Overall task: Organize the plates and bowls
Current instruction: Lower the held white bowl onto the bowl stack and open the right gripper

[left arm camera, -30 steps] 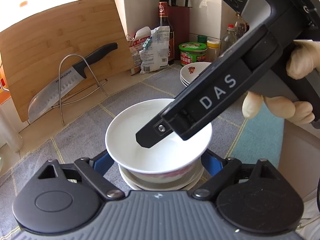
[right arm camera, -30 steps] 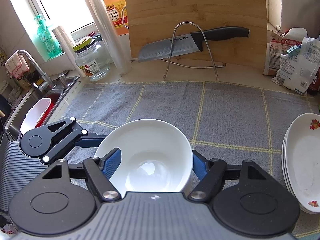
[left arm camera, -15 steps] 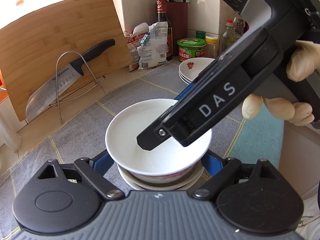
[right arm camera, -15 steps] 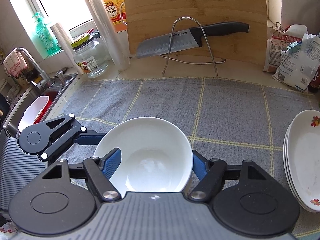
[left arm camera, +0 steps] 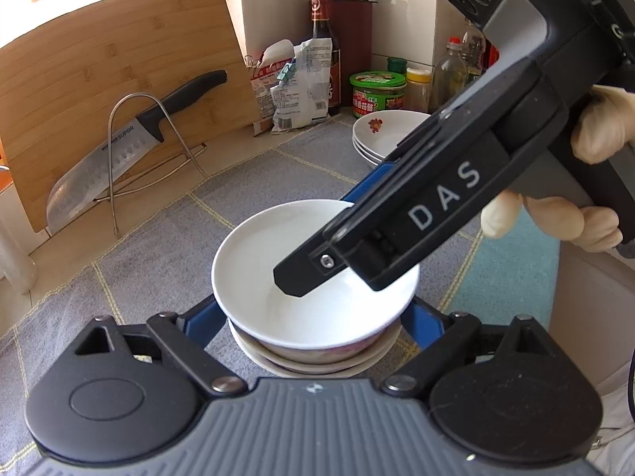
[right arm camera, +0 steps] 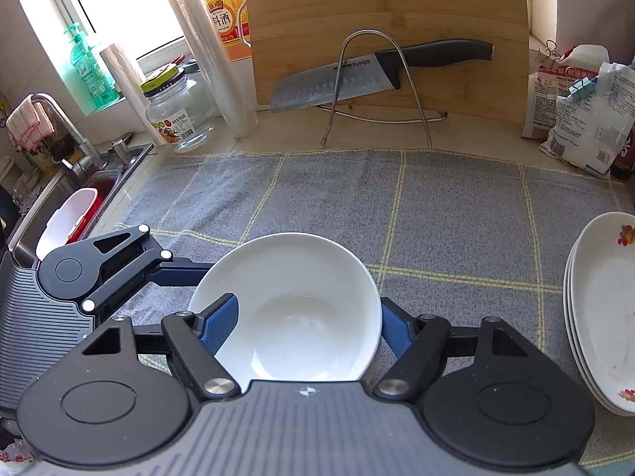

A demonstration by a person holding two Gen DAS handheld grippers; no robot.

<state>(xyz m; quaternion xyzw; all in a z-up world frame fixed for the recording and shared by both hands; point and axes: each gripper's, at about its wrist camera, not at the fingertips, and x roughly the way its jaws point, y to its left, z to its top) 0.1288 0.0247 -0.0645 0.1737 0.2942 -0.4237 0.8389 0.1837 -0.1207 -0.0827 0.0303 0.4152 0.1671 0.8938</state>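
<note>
A white bowl [left arm camera: 278, 261] [right arm camera: 293, 277] sits on top of a stack of red-patterned bowls [left arm camera: 317, 357] on the grey mat. My right gripper [left arm camera: 317, 238] [right arm camera: 305, 317] reaches down from the upper right and straddles this top bowl. Its jaws are opening, and the right pad [right arm camera: 393, 329] stands just off the rim. My left gripper [left arm camera: 311, 305] flanks the stack lower down. Its jaws are opening too, and its blue pads [left arm camera: 202, 317] stand clear of the bowls. A stack of flowered plates [left arm camera: 381, 135] [right arm camera: 603, 309] rests to the right.
A bamboo cutting board [right arm camera: 389, 27] leans on the back wall with a knife [right arm camera: 357, 75] on a wire stand. Bags, jars and bottles [left arm camera: 377, 91] crowd the back right corner. A glass jar [right arm camera: 178, 115] and a sink [right arm camera: 71, 214] lie to the left.
The right gripper's jaws have spread slightly away from the white bowl's sides. The bowl stays on the stack, and neither hand has shifted.
</note>
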